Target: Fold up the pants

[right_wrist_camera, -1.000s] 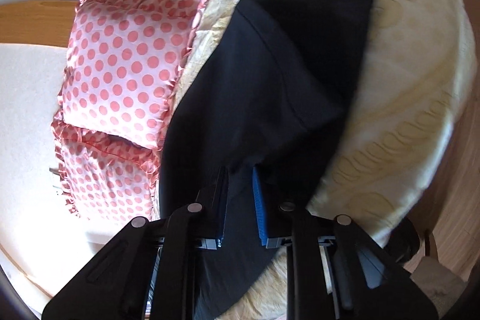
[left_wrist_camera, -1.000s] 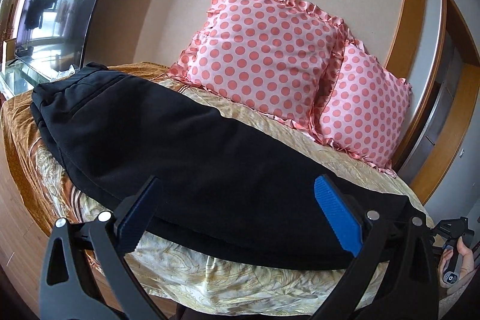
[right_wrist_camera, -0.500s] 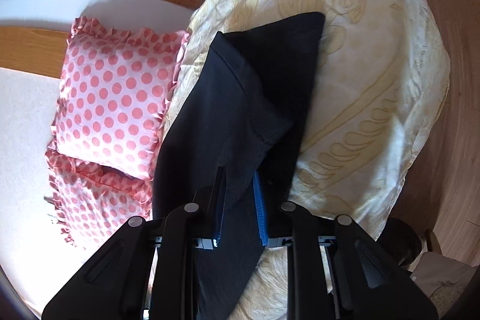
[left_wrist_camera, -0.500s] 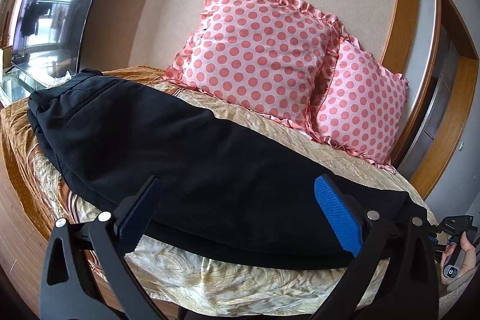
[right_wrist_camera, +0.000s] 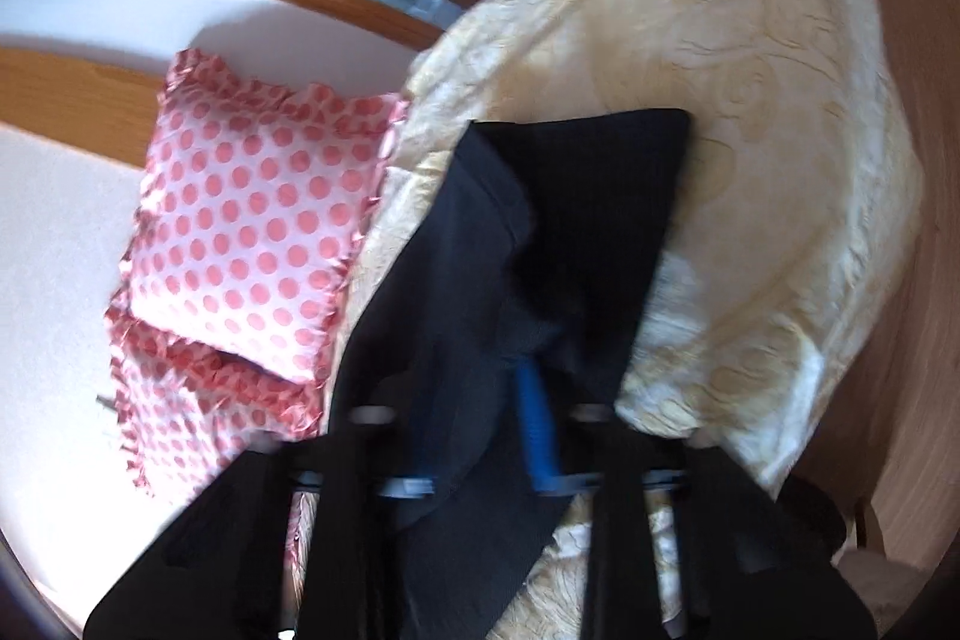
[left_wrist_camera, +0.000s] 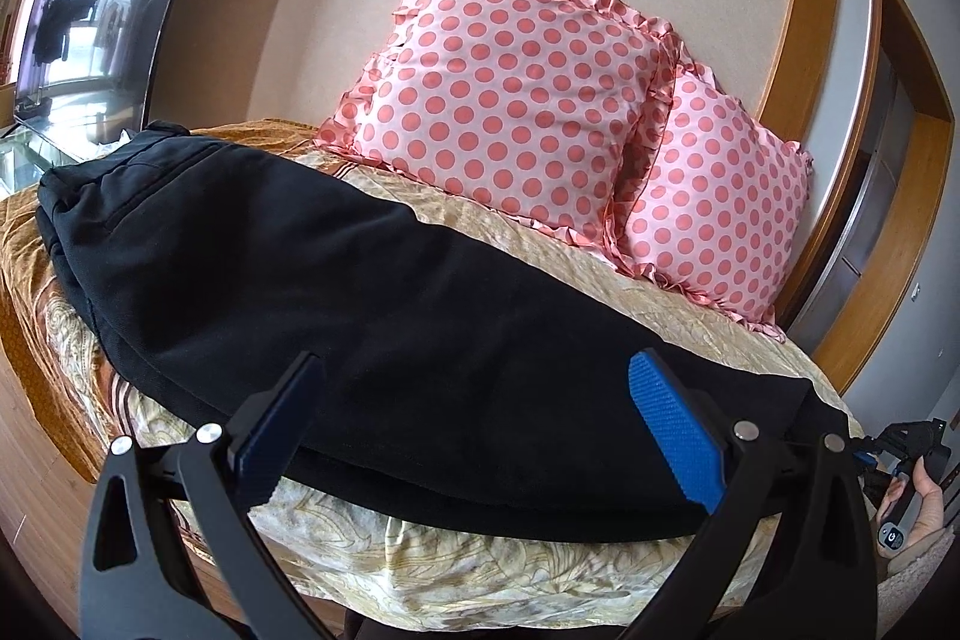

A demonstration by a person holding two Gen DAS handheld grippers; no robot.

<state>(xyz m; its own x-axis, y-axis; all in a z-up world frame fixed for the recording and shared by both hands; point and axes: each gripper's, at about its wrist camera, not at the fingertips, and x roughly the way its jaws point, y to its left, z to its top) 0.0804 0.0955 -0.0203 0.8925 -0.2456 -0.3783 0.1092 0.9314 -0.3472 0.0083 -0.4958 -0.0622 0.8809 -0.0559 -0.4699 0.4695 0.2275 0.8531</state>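
Pinching pants [right_wrist_camera: 480, 292] hem firmly in clamped right gripper [right_wrist_camera: 510, 436]; carrying it ahead toward waistband, left gripper [left_wrist_camera: 474, 436] spread wide, empty.

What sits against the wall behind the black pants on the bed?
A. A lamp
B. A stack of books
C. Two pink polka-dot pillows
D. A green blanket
C: two pink polka-dot pillows lean against the wall at the back of the bed, behind the pants.
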